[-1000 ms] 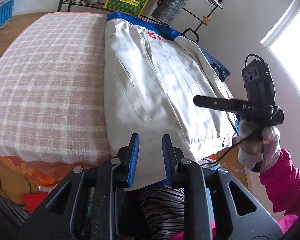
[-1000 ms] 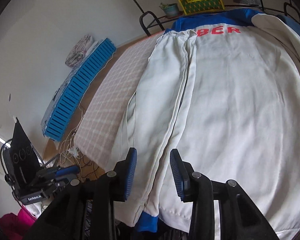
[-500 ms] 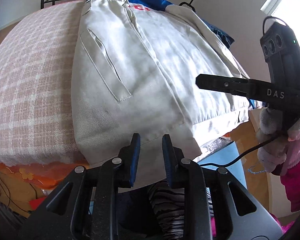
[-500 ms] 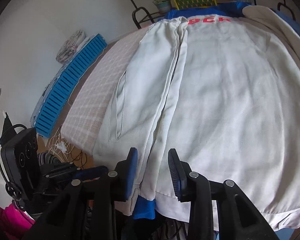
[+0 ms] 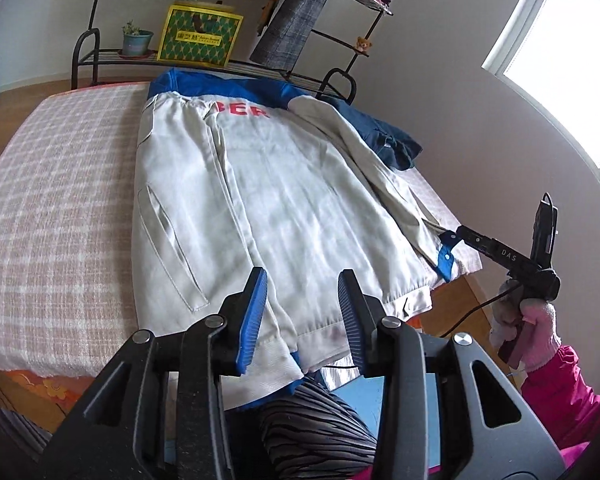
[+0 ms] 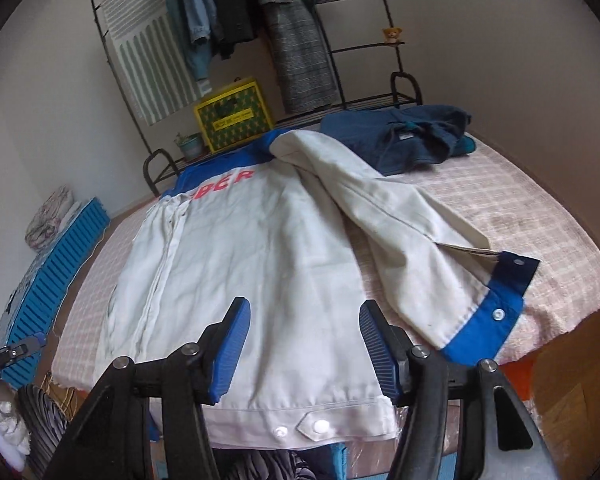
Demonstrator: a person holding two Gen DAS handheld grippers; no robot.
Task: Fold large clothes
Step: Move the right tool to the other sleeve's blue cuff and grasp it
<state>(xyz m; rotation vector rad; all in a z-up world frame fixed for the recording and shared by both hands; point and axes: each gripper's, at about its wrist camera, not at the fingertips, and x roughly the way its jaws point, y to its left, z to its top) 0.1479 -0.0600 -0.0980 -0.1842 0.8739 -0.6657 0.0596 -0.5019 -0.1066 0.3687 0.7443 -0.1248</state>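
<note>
A: White cotton jacket with blue collar and red lettering (image 5: 284, 208) lies flat, back up, across the middle of the left wrist view on the pink checked bedspread (image 5: 56, 208). Hem hangs over the near bed edge, lower centre. Left panel is folded in; its slanted pocket shows centre-left.

B: Left gripper (image 5: 302, 314)?

A: Jaws are wide apart now, holding nothing. Half a second ago they stood much closer together over the hem. Camera has also pulled back and up: more of the far rack shows at top. Reads as a release and retreat.

B: Other tool visible there?

A: Right gripper (image 5: 458, 234), right middle of the frame, tip just beside the blue sleeve cuff with snap buttons (image 5: 446, 258). From this angle I cannot tell how its jaws stand.

B: Right wrist view?

A: Right gripper (image 6: 304, 346) has its blue pads spread, nothing between them, above the hem at bottom centre. It was narrower half a second back. View has swung: the right sleeve (image 6: 400, 240) now runs diagonally from upper centre to the cuff (image 6: 488, 320) at lower right, lying out on the bedspread. Dark blue crumpled garment (image 6: 400, 136) sits upper right, well apart.

B: Meaning?

A: My read: left side is done, right sleeve still unfolded. Likely the cuff gets picked next and carried across the back.
</note>
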